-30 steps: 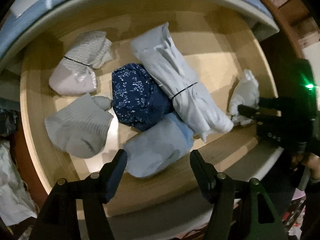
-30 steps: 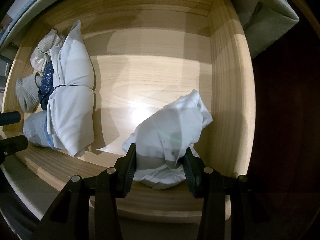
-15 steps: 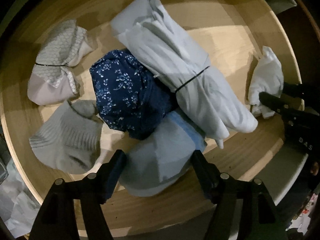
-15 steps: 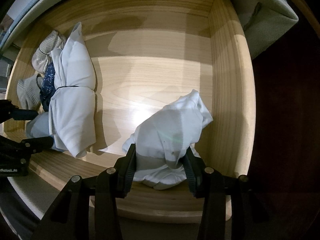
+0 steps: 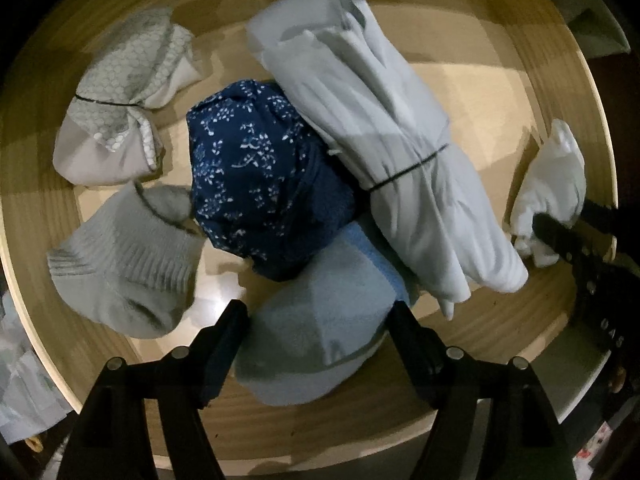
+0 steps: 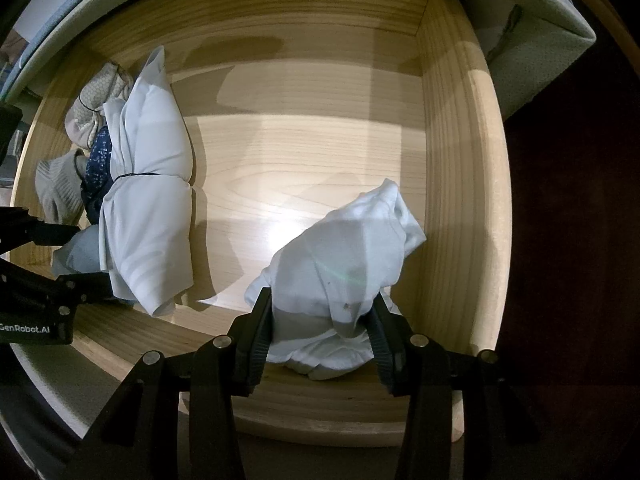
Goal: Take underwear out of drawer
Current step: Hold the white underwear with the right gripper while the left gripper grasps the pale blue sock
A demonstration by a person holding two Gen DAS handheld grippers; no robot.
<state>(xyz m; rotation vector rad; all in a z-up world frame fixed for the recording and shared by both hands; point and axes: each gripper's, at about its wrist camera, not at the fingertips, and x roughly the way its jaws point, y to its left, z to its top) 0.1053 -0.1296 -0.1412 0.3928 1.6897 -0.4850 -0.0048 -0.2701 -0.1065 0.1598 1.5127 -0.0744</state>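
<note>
The left gripper (image 5: 318, 344) points down into the wooden drawer (image 6: 456, 152), its jaws opening around a light blue folded bundle (image 5: 320, 320) beside the navy floral underwear (image 5: 260, 172). The right gripper (image 6: 320, 332) is clenched on a white garment (image 6: 344, 256) near the drawer's right wall.

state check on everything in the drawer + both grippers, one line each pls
drawer: pulled open
left gripper: jaws opening, straddling the light blue bundle
right gripper: shut on the white garment
long pale roll: bound with a black band, leaning on the navy floral bundle
patterned grey bundle: banded, untouched
grey socks: folded together, untouched
</note>
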